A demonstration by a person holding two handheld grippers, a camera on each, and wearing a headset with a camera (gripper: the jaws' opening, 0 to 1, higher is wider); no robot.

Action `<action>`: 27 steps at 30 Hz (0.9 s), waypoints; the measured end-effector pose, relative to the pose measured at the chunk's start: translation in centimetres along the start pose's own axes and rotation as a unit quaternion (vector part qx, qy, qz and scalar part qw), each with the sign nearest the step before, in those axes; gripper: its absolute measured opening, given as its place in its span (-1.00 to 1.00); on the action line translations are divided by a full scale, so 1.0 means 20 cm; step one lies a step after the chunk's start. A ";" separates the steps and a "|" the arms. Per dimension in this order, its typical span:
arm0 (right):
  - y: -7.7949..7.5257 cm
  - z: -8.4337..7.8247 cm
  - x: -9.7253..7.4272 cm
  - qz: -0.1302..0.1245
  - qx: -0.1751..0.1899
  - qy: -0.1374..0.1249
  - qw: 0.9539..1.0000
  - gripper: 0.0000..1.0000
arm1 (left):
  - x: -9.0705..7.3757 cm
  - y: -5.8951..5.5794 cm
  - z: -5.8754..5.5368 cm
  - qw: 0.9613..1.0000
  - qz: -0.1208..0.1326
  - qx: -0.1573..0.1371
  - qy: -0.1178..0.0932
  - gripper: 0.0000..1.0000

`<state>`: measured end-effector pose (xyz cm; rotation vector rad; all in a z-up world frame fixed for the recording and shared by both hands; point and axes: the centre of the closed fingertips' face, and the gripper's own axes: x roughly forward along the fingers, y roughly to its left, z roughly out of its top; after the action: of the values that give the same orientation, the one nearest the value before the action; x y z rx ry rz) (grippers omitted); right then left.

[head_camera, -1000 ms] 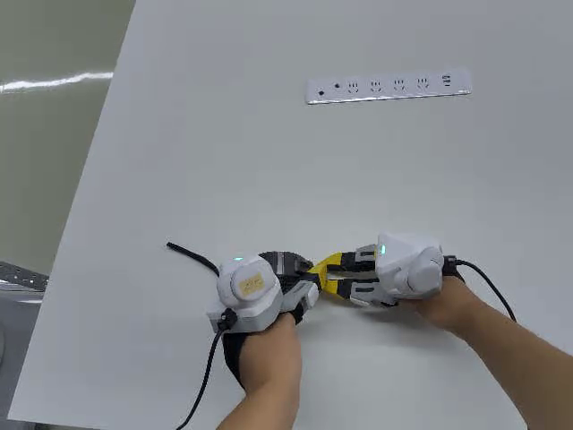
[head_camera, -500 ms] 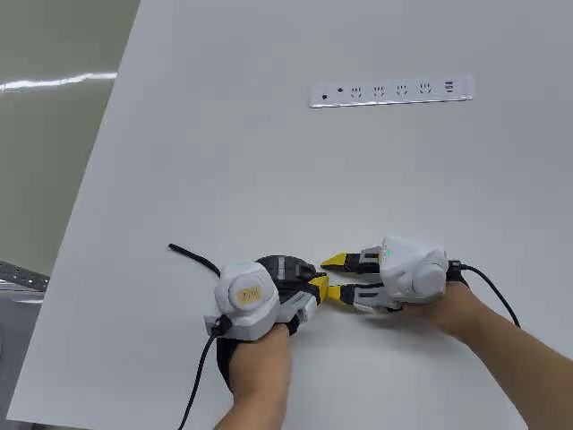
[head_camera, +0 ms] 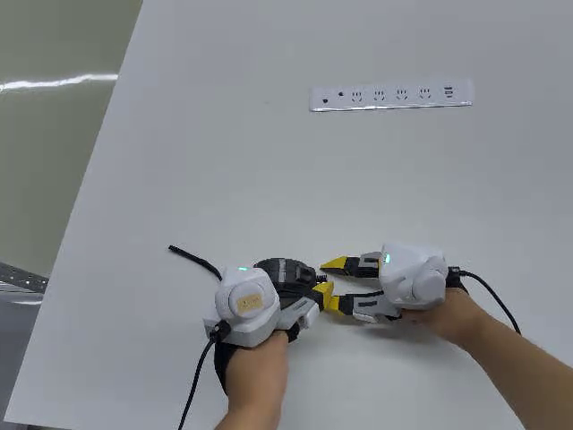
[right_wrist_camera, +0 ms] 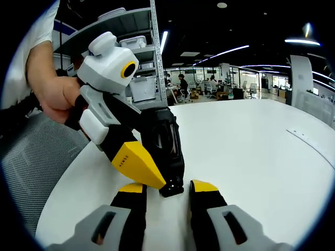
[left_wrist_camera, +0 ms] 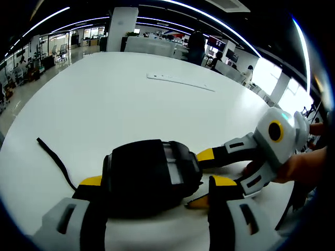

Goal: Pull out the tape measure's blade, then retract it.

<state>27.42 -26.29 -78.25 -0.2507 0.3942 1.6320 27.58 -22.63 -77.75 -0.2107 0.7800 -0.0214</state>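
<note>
A black tape measure (head_camera: 279, 269) sits on the white table (head_camera: 269, 161), with my left gripper (head_camera: 291, 287) shut on its case. In the left gripper view the case (left_wrist_camera: 146, 175) lies between the yellow pads (left_wrist_camera: 222, 181). A black strap (head_camera: 192, 258) trails from it to the left. My right gripper (head_camera: 331, 282) faces it from the right, open. In the right gripper view the blade's small black end tab (right_wrist_camera: 171, 186) lies in the gap at my right gripper (right_wrist_camera: 168, 188), and the pads do not touch it. No blade is drawn out.
A white power strip (head_camera: 390, 94) lies at the far side of the table. The table's left edge (head_camera: 98, 179) drops to a grey floor. Cables run back from both grippers toward the person's arms.
My right gripper's jaws have opened and drawn slightly back to the right from the tape measure. My left gripper keeps its hold on the case.
</note>
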 end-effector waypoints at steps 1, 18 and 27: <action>0.00 0.00 0.00 0.000 0.000 0.000 1.000 -0.35 | 0.00 0.00 0.00 1.000 0.000 0.001 0.001 0.55; 0.01 0.00 -0.06 -0.032 0.028 -0.003 0.999 -0.32 | -0.02 -0.01 0.03 0.999 -0.027 0.019 -0.018 0.56; -0.01 0.07 -0.11 -0.069 0.043 -0.020 0.997 -0.27 | -0.05 0.00 0.05 0.998 -0.048 0.032 -0.029 0.55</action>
<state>27.84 -27.70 -76.22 -0.1769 0.4073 1.4790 27.62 -22.42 -76.31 -0.1870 0.7090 -0.1307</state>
